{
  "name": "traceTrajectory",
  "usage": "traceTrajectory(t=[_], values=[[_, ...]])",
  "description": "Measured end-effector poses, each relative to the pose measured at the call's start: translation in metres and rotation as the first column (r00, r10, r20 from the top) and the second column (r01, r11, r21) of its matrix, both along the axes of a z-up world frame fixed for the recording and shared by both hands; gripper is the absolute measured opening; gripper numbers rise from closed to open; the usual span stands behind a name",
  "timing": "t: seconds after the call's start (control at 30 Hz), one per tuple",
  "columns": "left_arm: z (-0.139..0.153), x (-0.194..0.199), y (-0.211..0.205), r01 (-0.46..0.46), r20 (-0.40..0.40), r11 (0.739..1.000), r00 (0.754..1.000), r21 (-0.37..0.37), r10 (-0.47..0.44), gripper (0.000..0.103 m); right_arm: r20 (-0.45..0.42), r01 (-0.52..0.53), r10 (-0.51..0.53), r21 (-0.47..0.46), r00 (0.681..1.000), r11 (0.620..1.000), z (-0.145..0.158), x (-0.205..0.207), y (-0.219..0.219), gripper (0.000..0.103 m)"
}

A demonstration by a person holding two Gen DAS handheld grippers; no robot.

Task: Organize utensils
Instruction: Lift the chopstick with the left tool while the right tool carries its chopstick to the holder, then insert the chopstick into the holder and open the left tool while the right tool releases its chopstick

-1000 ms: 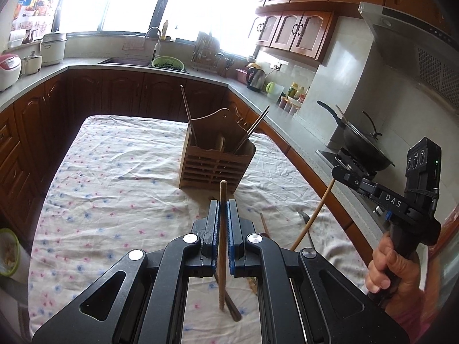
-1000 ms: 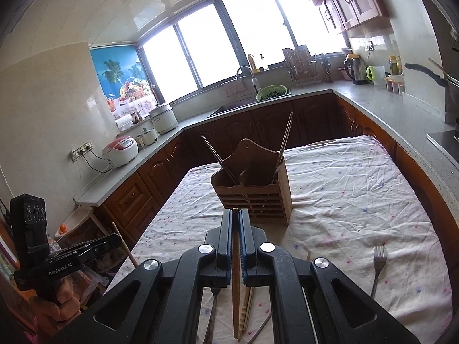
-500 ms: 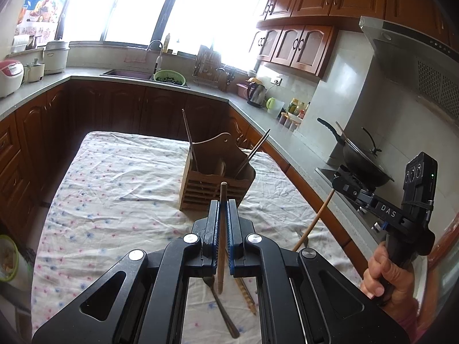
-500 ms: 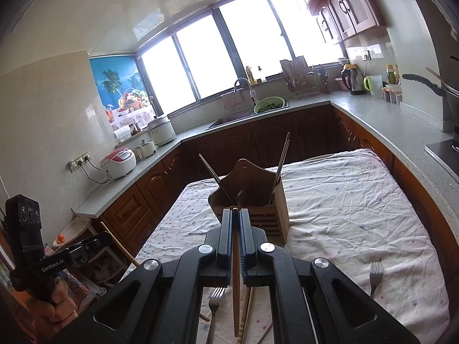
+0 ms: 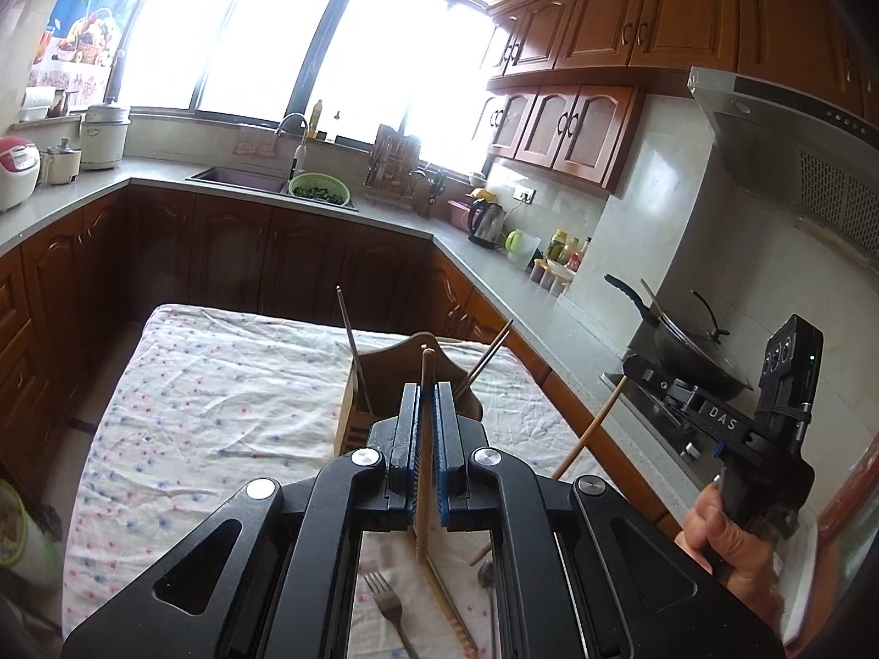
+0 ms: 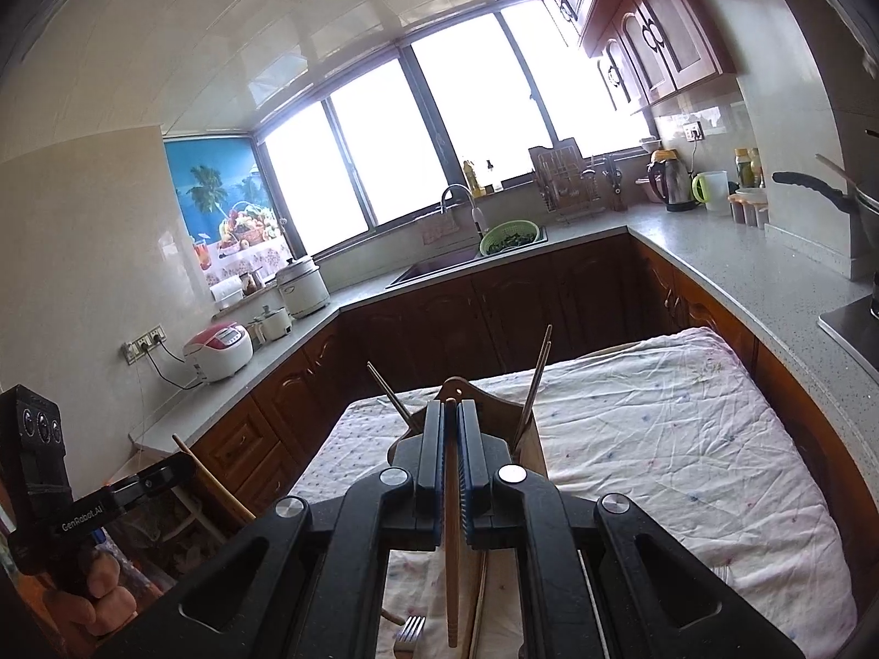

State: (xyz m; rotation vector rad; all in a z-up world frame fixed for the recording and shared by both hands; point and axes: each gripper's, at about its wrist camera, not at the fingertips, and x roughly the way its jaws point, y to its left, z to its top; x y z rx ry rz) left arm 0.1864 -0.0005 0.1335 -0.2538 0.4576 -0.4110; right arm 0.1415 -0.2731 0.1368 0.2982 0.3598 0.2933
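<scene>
Left gripper [image 5: 423,428], right gripper [image 6: 451,439]: each pinching one chopstick [image 5: 423,456]. Advice: lift level, tip down, lower into holder [image 5: 351,417] slot.

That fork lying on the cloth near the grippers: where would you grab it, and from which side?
Grip the fork by its thin handle, partway along, away from the prongs. Come straight down from above with the fingers either side of the handle, since it lies flat on the cloth. Chopsticks lie close beside it, so keep the fingers narrow.
</scene>
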Motion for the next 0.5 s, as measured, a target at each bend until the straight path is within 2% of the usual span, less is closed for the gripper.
traceTrajectory(t=[0.37,0.5], values=[[0.047,0.057,-0.004,-0.036,0.108,0.999,0.993,-0.021,0.038,0.003,0.106,0.056,-0.059,0.031,0.993,0.998,0.042,0.053,-0.008,0.004],[0.054,0.084,-0.005,-0.062,0.127,0.998,0.990,-0.030,0.066,0.003,0.140,0.094,-0.097,0.026,0.985,0.995,0.052,0.074,-0.011,0.004]])
